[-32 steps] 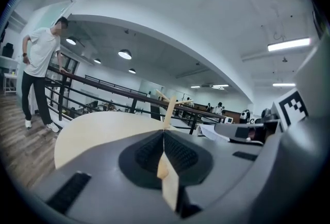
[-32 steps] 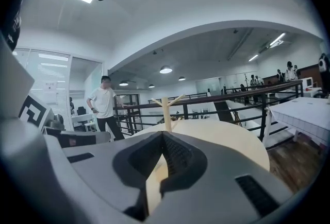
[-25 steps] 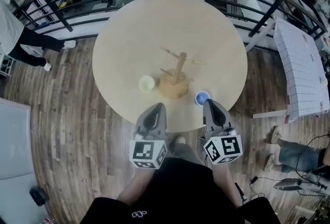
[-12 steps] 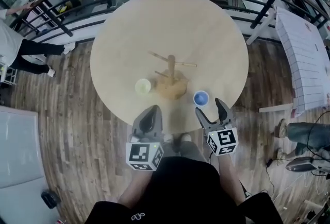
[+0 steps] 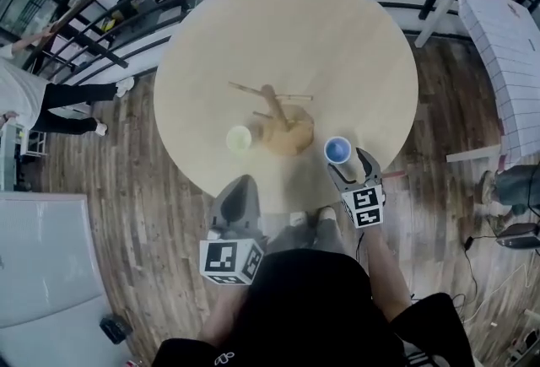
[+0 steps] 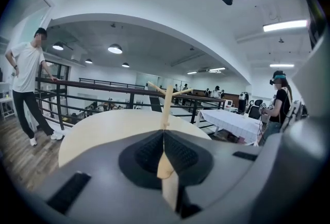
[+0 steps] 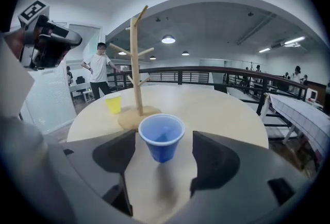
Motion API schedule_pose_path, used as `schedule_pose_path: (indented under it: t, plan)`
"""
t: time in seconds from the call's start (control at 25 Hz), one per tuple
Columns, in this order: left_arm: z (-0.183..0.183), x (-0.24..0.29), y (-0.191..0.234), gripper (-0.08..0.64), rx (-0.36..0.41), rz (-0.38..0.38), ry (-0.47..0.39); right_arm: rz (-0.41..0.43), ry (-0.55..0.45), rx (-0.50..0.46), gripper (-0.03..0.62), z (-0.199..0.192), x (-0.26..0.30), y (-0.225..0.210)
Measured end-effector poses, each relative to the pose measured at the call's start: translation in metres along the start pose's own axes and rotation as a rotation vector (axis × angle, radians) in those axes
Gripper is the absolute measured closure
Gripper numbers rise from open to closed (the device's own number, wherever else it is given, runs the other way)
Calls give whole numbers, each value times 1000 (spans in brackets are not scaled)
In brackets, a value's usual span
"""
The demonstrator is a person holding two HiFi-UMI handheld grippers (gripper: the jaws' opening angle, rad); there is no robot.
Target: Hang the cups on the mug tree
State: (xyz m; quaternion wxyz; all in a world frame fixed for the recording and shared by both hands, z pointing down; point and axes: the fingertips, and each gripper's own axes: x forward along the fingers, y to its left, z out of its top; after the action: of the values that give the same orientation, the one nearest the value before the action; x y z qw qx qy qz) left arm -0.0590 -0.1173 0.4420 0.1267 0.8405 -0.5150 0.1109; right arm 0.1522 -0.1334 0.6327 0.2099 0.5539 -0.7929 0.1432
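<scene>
"Where's the blue cup [image 7: 161, 138]?"

"Upright on the worktop [image 5: 337, 45], at the mouth of my right hand-held gripper [image 5: 348, 164]. Its jaws have just opened wide and touch nothing. The left hand-held gripper [image 6: 164, 138] is closed."

"How will it handle?"

"Light, thin and crushable, I'd judge. Squeeze gently mid-wall."

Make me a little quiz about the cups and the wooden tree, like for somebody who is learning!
1. True or false: a cup hangs on the mug tree.
2. Which cup stands between the jaws of the right gripper? A yellow, B blue, C red.
3. Fill in: the jaws of the left gripper are ____.
Key: 1 false. 2 B: the blue cup, untouched; those jaws have just opened. 3 shut.
</scene>
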Motion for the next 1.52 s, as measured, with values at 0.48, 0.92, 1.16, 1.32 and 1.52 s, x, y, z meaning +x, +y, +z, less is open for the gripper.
schedule_pose_path:
  t: [0.48, 0.92, 1.16, 1.32, 1.52]
  plan:
    - [2, -2, -1, 548, 28, 3, 20, 17, -1, -6, 261, -7, 45, 3]
    - [9, 9, -15, 548, 45, -44, 12, 10, -79, -2, 279, 32, 36, 6]
    - [12, 23, -26, 548, 28, -75, -20, -29, -108, -88, 278, 66, 12, -6]
    - [18, 24, -22, 548, 7, -84, -48, -72, -133, -177, 278, 102, -6, -10]
    - [17, 21, -22, 548, 43, -98, -65, -110, -196, -289, 279, 148, -29, -6]
